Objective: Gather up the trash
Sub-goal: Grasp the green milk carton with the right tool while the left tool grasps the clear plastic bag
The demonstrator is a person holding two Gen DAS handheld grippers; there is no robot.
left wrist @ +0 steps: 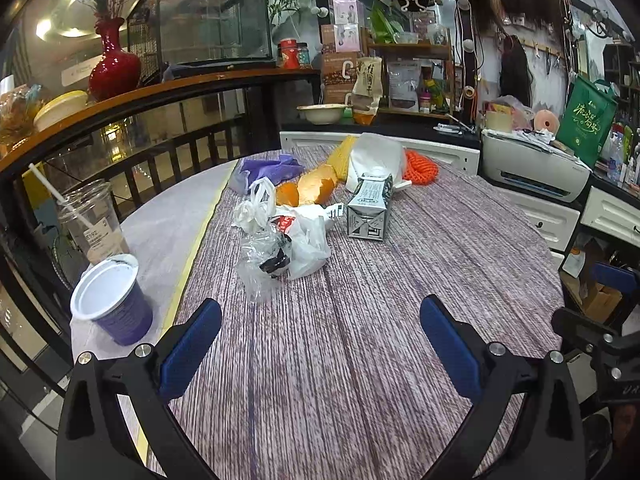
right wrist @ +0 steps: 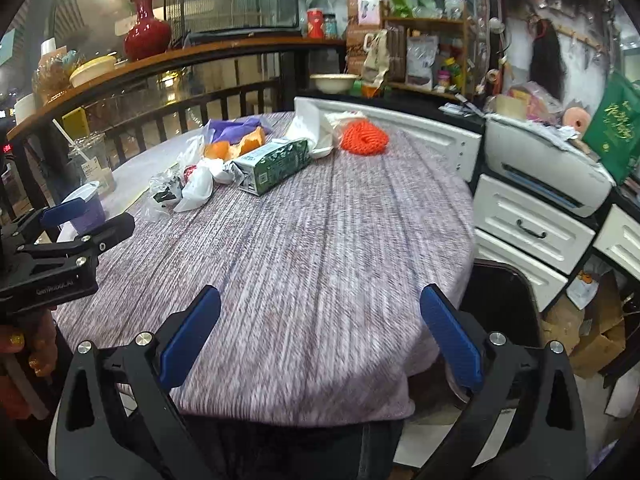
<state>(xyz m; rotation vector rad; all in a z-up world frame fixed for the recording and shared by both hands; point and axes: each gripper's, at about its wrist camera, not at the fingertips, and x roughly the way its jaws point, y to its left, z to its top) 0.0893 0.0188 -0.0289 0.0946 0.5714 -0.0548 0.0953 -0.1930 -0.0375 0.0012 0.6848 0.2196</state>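
Trash lies in a heap at the far middle of the round table [left wrist: 360,300]: a clear crumpled wrapper [left wrist: 260,264], a white plastic bag [left wrist: 308,236], a grey milk carton [left wrist: 370,208], orange peel [left wrist: 316,188] and a purple bag [left wrist: 272,168]. A purple-white cup [left wrist: 112,300] and a clear cup with a straw [left wrist: 90,220] stand at the left edge. My left gripper [left wrist: 320,316] hangs open just short of the wrapper. My right gripper [right wrist: 320,308] is open over the near table edge, far from the carton [right wrist: 276,164]. The left gripper [right wrist: 80,220] also shows in the right wrist view.
An orange cord bundle [left wrist: 420,166] and a white bag [left wrist: 376,160] lie at the back. A dark railing with a wooden ledge [left wrist: 160,88] and red vase [left wrist: 114,66] curves behind. White drawers [right wrist: 528,232], a printer [right wrist: 548,168] and a dark bin [right wrist: 500,292] stand right.
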